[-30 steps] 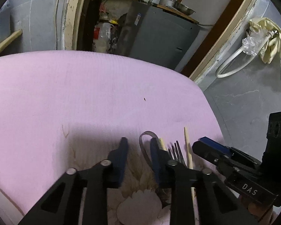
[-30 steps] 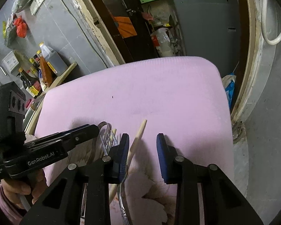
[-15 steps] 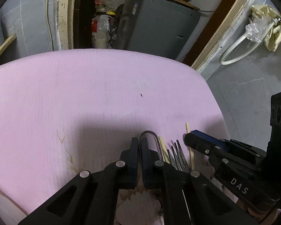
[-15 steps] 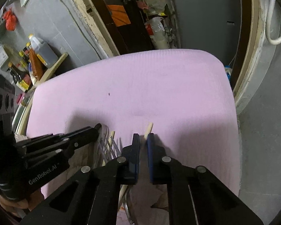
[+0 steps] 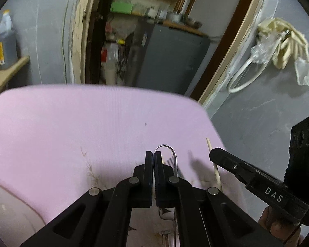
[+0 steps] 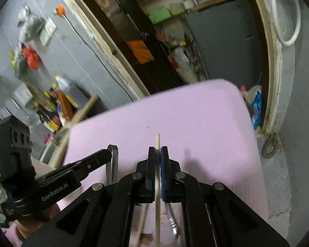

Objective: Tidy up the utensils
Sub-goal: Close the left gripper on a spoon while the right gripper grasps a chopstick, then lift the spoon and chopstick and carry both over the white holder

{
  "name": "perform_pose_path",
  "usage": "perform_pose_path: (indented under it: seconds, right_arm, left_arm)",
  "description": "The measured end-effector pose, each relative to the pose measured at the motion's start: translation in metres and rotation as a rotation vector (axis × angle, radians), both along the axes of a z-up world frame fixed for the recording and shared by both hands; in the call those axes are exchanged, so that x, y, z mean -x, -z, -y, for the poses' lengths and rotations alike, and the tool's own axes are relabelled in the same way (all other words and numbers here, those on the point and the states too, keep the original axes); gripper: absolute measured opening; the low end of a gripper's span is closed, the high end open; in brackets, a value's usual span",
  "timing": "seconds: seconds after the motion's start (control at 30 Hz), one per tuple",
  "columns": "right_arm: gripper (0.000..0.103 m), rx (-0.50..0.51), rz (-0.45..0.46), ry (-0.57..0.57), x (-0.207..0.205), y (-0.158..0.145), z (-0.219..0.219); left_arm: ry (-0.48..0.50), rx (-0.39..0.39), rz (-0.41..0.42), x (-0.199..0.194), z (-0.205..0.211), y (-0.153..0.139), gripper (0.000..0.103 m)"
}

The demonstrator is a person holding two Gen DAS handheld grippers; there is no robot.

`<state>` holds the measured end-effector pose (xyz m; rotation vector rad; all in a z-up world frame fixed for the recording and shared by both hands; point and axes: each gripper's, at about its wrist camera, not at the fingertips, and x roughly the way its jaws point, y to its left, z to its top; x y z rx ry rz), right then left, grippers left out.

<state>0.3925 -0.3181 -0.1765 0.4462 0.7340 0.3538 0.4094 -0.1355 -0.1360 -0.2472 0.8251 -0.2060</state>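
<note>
R gripper (image 6: 158, 151) clamps a chopstick (image 6: 157, 185); L gripper (image 5: 153, 156) is shut on metal tongs (image 5: 174, 156), tongs' spread unclear. Pink cloth (image 5: 72, 123) lies under both; fork tines (image 5: 170, 162) sit behind the tongs.

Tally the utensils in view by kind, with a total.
Wooden chopsticks: 2
Looped metal utensil: 1
Fork, tines only, blurred: 1
Total: 4
</note>
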Motion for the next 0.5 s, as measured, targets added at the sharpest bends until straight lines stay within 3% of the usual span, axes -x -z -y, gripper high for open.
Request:
perform_pose_path:
  seconds: [0.5]
  right_arm:
    - [0.004, -0.100, 0.302, 0.096, 0.057, -0.085, -0.008]
  left_arm:
    - [-0.066, -0.002, 0.329, 0.060, -0.019, -0.080, 0.002]
